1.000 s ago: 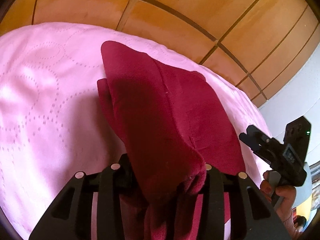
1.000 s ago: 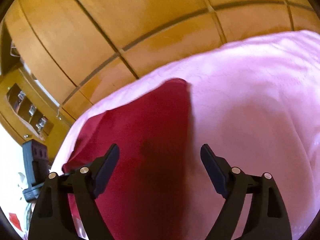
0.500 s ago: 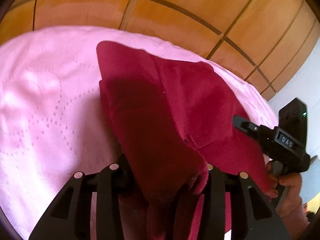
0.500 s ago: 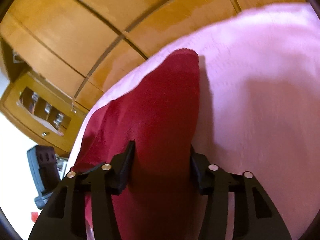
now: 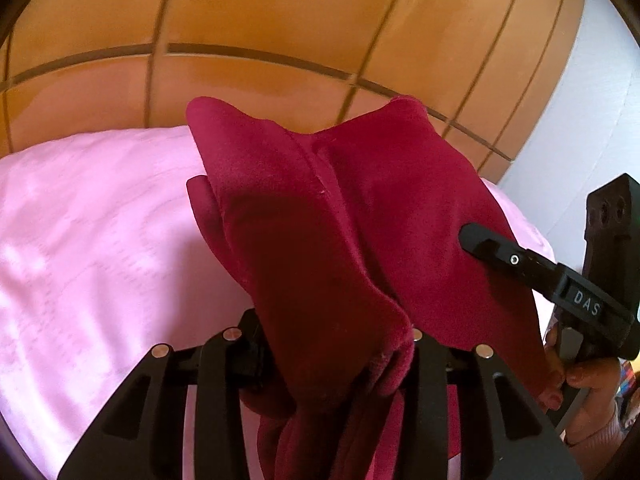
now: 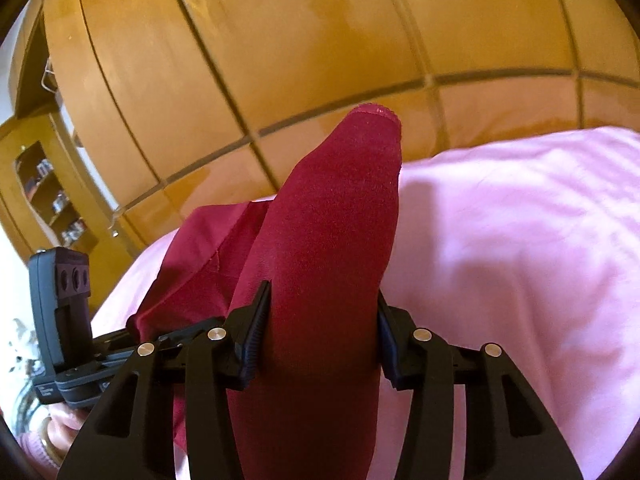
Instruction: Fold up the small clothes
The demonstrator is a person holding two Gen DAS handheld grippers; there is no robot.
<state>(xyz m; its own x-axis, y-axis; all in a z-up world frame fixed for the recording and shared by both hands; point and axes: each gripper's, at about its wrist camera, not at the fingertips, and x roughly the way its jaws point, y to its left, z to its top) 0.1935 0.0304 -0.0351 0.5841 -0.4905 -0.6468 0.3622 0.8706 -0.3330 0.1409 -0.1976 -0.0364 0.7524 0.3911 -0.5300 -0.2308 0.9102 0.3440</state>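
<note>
The right tongs (image 6: 318, 338) are now clamping a band of the dark red garment (image 6: 336, 240), where a second ago they were standing wide open above it and half a second ago were only closing in on it. The left tongs (image 5: 334, 344) are still pinching a bunched corner of the same garment (image 5: 340, 216), as they were throughout. So both grips are on the cloth at once, and that is the change that matters.

The garment is also rising. Earlier most of it was lying on the pink bed cover (image 5: 100, 240); now its far edge is standing up against the wooden panelled wall (image 5: 280, 20) in both views, and the cover is showing beneath and to either side of it. In the left wrist view the right tongs are reaching in from the right, their tip lying against the right-hand part of the cloth, with the person's right hand (image 5: 580, 380) gripping the handle below.

Judging from this, the garment is being lifted clear of the bed by two points so it can be spread or doubled over; no fold is finished yet. The cloth between the grips is hanging slack and creased rather than taut, so it will probably need stretching out before it is laid down flat.
</note>
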